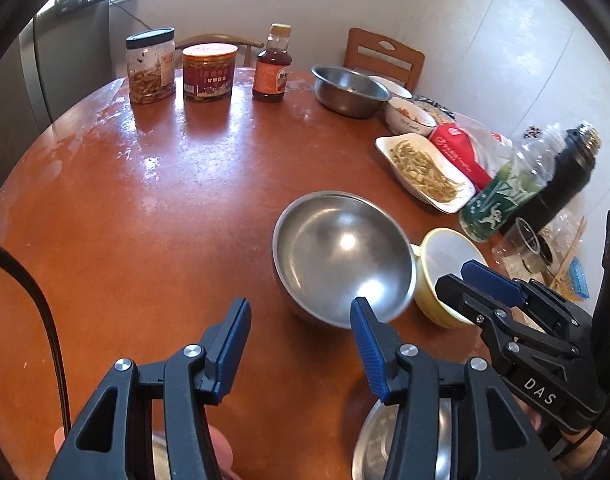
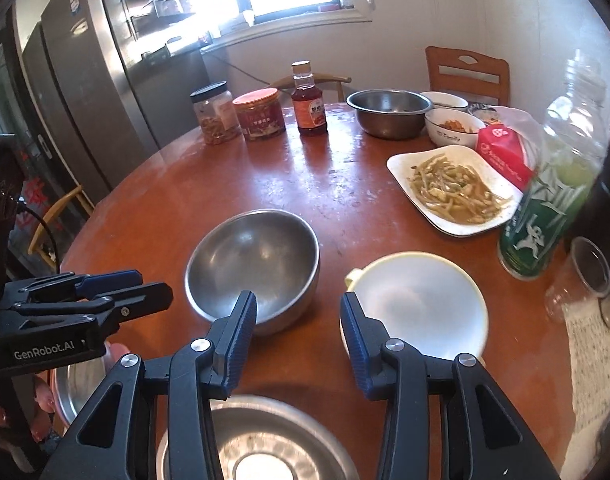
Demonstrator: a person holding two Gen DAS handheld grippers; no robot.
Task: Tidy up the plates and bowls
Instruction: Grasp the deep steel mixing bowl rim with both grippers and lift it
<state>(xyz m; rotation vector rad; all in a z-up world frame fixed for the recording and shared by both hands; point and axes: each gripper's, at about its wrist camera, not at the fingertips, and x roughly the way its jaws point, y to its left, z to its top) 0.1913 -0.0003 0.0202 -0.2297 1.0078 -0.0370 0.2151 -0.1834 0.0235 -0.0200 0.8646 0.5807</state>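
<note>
Meanwhile, at a round wooden table (image 1: 153, 208), two hand-held grippers hover over the dishes, neither gripping anything. The left gripper (image 1: 301, 344) stands with jaws parted and empty; the steel bowl (image 1: 341, 256) lies just beyond its fingertips, its near rim just past the right pad (image 1: 365, 344) without a visible touch. The right gripper (image 2: 299, 332) is likewise released, nothing between its pads; the steel bowl (image 2: 257, 268) sits just beyond its left pad (image 2: 237, 336). A yellow bowl (image 2: 421, 304), white inside, sits just right of the steel bowl, behind the right pad (image 2: 357, 340). Farther right of the steel bowl lies a white plate (image 2: 453, 196) of greens. Beyond it stand jars and a second steel bowl (image 2: 389, 112). Under the grippers, nearer than the steel bowl, a steel pan (image 2: 257, 440) shows.
</note>
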